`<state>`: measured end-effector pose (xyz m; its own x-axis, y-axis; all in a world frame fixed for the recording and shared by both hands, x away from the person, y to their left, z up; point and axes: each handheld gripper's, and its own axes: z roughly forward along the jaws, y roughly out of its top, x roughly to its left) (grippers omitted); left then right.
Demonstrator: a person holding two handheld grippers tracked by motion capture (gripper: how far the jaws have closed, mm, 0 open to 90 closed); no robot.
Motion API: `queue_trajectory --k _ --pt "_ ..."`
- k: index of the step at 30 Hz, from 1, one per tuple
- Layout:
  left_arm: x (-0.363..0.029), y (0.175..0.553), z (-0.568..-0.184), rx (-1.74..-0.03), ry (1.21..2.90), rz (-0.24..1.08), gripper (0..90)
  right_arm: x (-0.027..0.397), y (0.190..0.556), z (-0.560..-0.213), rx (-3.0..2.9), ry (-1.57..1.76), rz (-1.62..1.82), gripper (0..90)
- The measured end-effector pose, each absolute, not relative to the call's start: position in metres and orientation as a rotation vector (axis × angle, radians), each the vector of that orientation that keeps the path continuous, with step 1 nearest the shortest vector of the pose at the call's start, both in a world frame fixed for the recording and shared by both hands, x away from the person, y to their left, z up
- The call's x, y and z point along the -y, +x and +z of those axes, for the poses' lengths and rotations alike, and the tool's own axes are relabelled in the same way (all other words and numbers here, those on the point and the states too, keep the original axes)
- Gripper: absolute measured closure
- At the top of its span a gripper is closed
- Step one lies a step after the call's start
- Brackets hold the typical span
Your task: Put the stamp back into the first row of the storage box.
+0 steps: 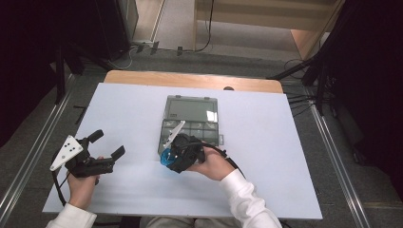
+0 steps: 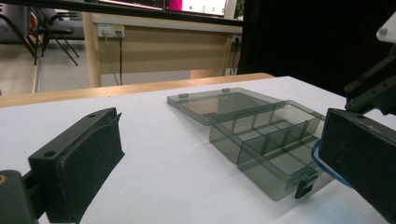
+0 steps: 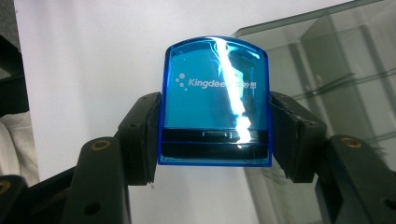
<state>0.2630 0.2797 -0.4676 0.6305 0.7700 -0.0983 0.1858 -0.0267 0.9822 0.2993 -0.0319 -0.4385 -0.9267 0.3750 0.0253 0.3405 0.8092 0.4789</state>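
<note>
A small translucent blue case [image 3: 215, 107] with "Kingdee" printed on it is pinched at its sides by my right gripper [image 3: 215, 128], which is shut on it. From above, that gripper [image 1: 170, 156] holds the blue case [image 1: 165, 158] just over the near left corner of a smoky clear compartment box [image 1: 190, 128]. The box's lid [image 1: 192, 109] lies flat open behind it. My left gripper [image 1: 107, 144] rests low at the table's left, open with nothing between its jaws. Along its jaws I see the compartment box [image 2: 261, 135] farther off.
The box sits on a white board [image 1: 119, 109] that covers a wooden table [image 1: 190, 79]. Cables and dark stands lie on the floor beyond the table. The right gripper's frame [image 2: 373, 88] shows at the upper right of the left gripper view.
</note>
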Motion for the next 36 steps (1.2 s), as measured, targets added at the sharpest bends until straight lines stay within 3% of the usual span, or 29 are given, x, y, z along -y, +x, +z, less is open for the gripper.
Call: queue_trajectory --k 21,36 --pt "-0.28 0.264 -0.469 -0.832 1.55 0.543 0.0 0.074 0.356 -0.393 -2.962 0.691 0.783 41.9" --pt "-0.28 0.265 -0.47 -0.834 1.555 0.532 0.0 0.086 0.39 -0.388 -3.053 0.649 0.755 41.9"
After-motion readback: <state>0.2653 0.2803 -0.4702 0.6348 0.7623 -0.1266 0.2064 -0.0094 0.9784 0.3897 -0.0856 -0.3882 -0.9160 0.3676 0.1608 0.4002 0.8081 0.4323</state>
